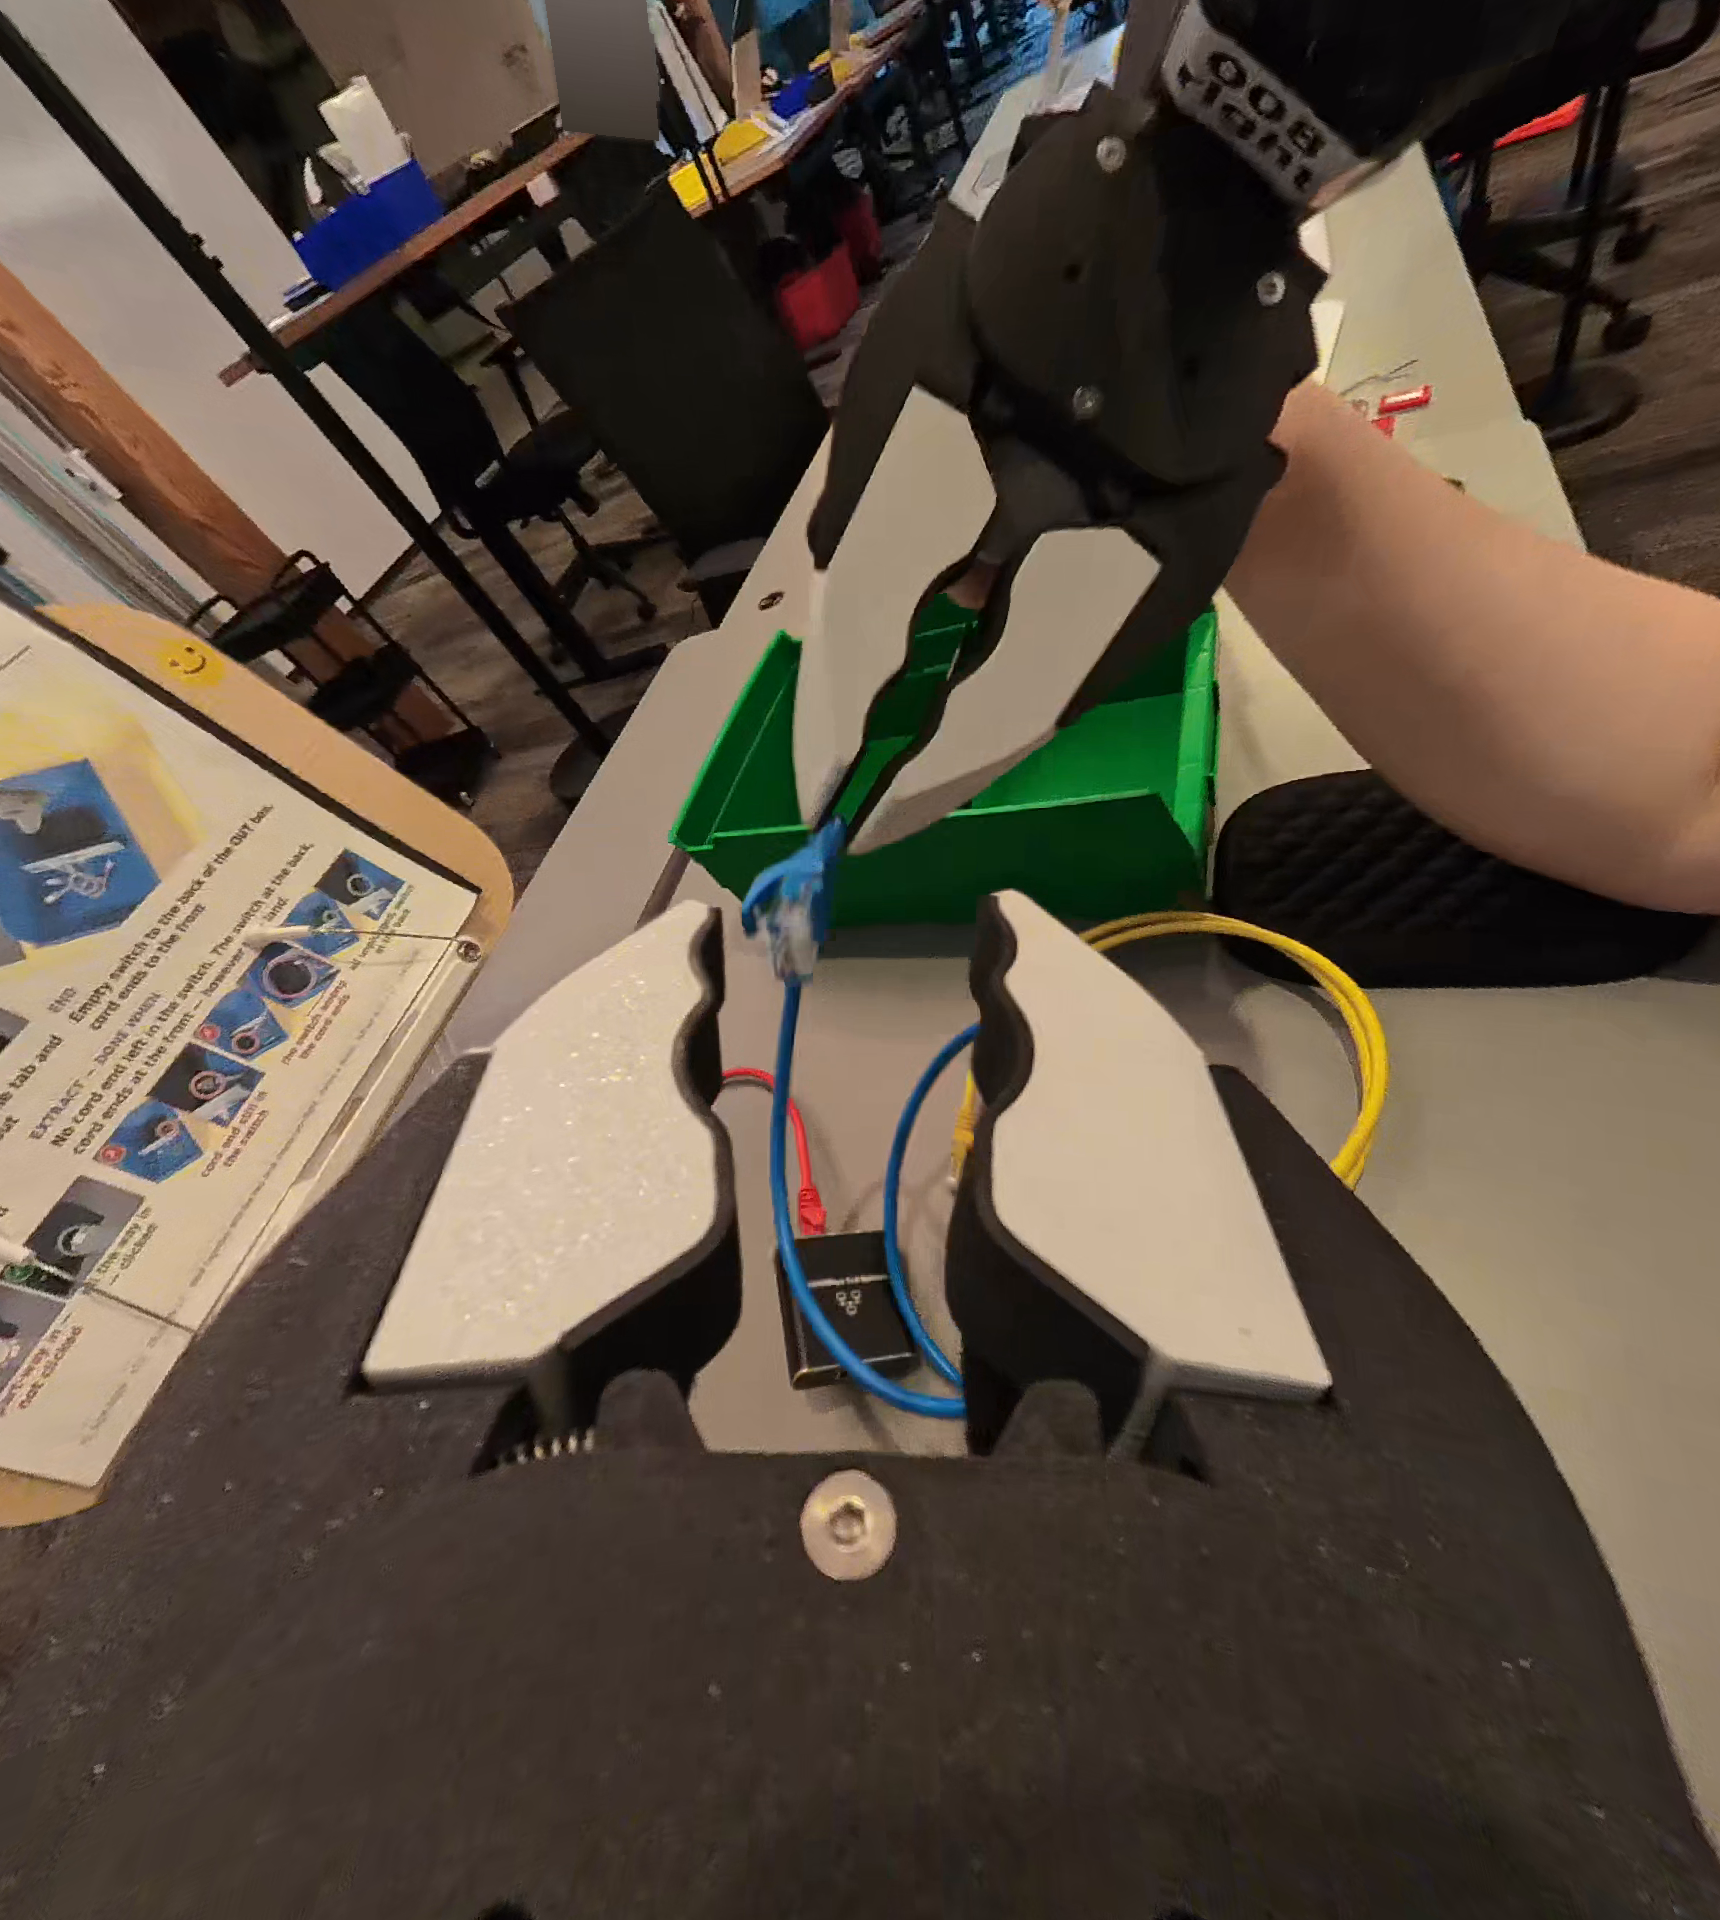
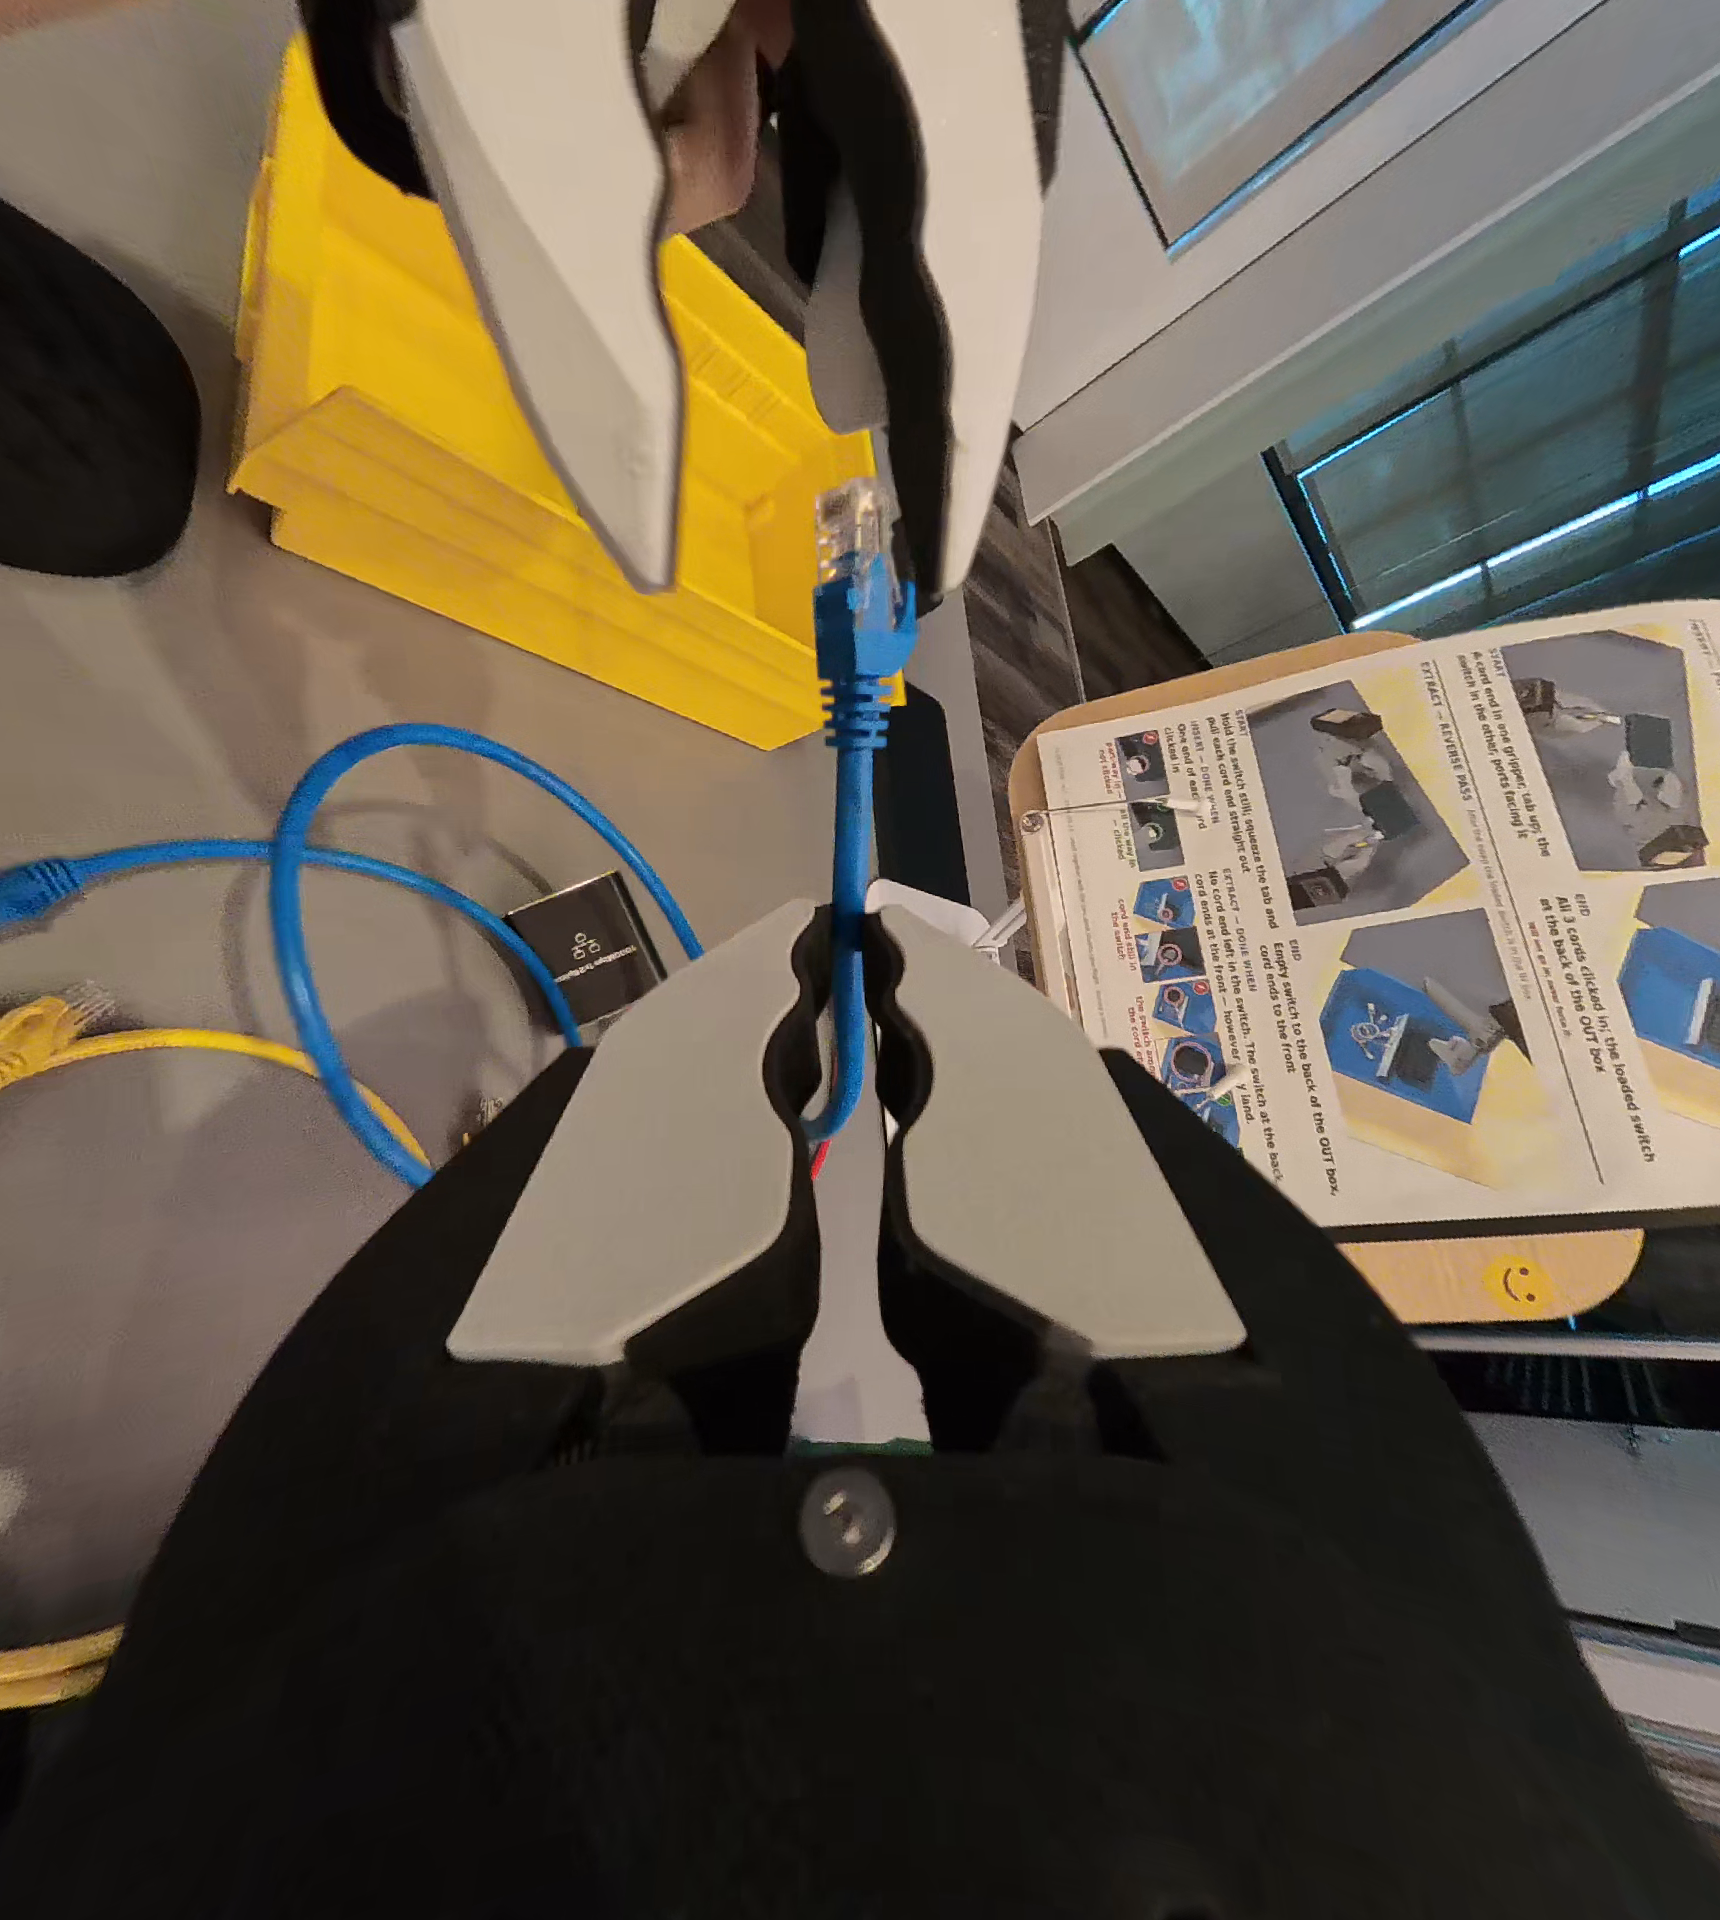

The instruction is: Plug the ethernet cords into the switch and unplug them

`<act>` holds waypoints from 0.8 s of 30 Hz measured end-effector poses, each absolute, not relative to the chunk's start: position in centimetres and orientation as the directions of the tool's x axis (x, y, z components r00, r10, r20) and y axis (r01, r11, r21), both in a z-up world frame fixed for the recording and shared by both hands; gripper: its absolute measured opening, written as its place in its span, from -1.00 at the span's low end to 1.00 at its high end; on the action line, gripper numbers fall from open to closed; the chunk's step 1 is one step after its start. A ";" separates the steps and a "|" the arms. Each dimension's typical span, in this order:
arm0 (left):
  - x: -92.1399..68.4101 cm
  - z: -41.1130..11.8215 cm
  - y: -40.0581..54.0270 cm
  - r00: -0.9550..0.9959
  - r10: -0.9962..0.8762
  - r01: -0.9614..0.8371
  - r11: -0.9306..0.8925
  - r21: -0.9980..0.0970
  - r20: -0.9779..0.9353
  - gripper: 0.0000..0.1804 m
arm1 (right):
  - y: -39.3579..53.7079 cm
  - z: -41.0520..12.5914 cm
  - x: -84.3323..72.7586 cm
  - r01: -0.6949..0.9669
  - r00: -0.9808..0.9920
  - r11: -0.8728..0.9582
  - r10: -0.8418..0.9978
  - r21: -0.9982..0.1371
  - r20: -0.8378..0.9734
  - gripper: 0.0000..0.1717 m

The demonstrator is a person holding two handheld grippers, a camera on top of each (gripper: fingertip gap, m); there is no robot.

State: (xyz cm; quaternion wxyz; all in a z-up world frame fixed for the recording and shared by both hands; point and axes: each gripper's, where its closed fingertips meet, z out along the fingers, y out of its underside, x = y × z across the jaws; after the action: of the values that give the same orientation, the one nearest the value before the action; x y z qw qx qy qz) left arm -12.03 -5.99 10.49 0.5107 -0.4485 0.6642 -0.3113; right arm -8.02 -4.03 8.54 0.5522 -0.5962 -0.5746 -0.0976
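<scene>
My right gripper [image 2: 845, 920] is shut on a blue ethernet cord [image 2: 851, 821] a short way behind its plug [image 2: 861, 603], which sticks out past the fingertips. In the left wrist view the right gripper [image 1: 840, 831] holds that plug [image 1: 783, 920] above the table. My left gripper [image 1: 851, 914] is open, and the plug sits between its fingertips without being clamped. The left gripper also shows at the top of the right wrist view [image 2: 799, 582]. The small black switch [image 1: 845, 1309] lies on the grey table under the blue cord's loop and also shows in the right wrist view [image 2: 586, 951].
A yellow cord [image 1: 1355, 1039] and a red cord [image 1: 794, 1132] lie on the table by the switch. A green bin [image 1: 1043, 831] stands behind, and a yellow bin [image 2: 420, 436] shows in the right wrist view. An instruction sheet [image 1: 108, 987] and a black pad [image 1: 1407, 883] flank the area. Some 6 cm of space lies between my two pairs of fingers.
</scene>
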 end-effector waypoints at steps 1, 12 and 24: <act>-11.9 10.5 -5.8 -0.060 -0.910 -0.279 0.409 -0.869 -0.409 -0.57 | -4.1 8.4 -8.2 0.795 0.311 0.277 0.580 -0.540 0.753 -0.93; -11.8 9.5 -3.5 0.017 -0.870 -0.371 0.453 -0.811 -0.493 -0.83 | -2.6 7.6 -8.8 0.795 0.322 0.269 0.572 -0.543 0.755 -0.92; -12.3 10.4 -2.5 0.096 -0.805 -0.392 0.510 -0.766 -0.585 -0.84 | -1.9 9.9 -9.0 0.717 0.452 0.298 0.489 -0.630 0.746 -0.76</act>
State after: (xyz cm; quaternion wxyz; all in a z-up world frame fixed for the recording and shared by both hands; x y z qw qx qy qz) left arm -12.35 -2.52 10.44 0.5786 -0.4618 0.6482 -0.1786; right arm -8.96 -1.88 9.94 0.6193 -0.5853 -0.5151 -0.0924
